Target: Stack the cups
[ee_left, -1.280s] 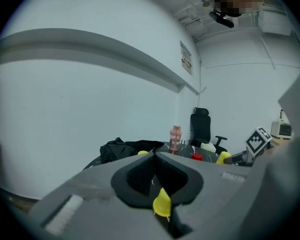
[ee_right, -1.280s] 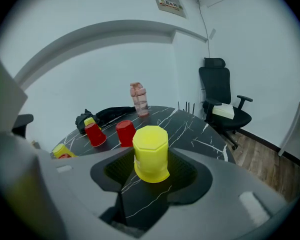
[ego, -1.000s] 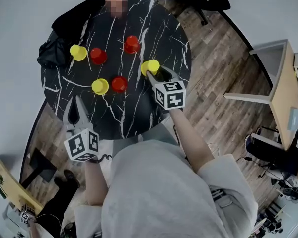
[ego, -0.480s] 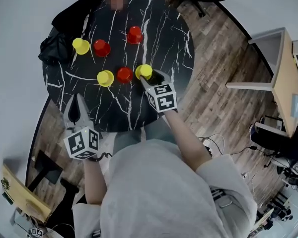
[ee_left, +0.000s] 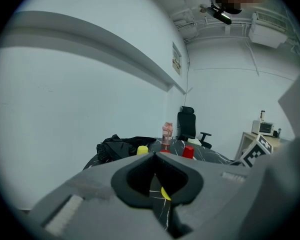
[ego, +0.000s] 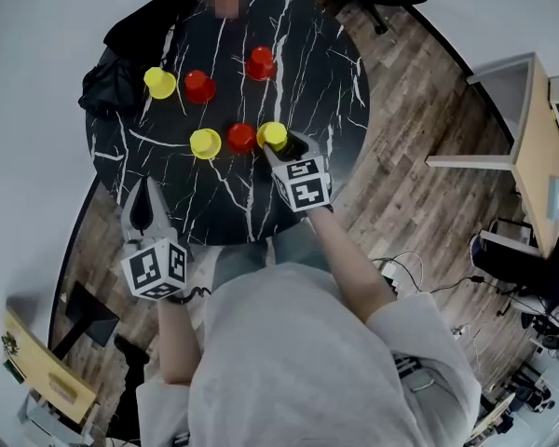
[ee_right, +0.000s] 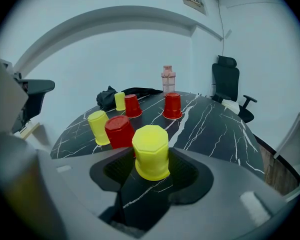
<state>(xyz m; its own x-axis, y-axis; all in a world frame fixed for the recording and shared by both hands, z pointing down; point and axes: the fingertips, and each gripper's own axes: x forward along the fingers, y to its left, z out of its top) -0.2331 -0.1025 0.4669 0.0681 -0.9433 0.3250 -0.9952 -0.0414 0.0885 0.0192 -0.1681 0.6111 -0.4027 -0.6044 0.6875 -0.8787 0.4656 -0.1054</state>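
Red cup [ego: 241,137] is your marker. Far left of it, at the counter [ego: 298,73] edge, your left tongs [ego: 143,190] hang closed and empty. Just left stands the free yellow cup [ego: 205,142]. Just right, your right tongs [ego: 279,145] pinch the held yellow cup [ego: 271,133], low. Seat it level beside red before releasing.

Yellow cup [ego: 273,135] and red cup [ego: 241,137] on black, white-veined table [ego: 307,73]
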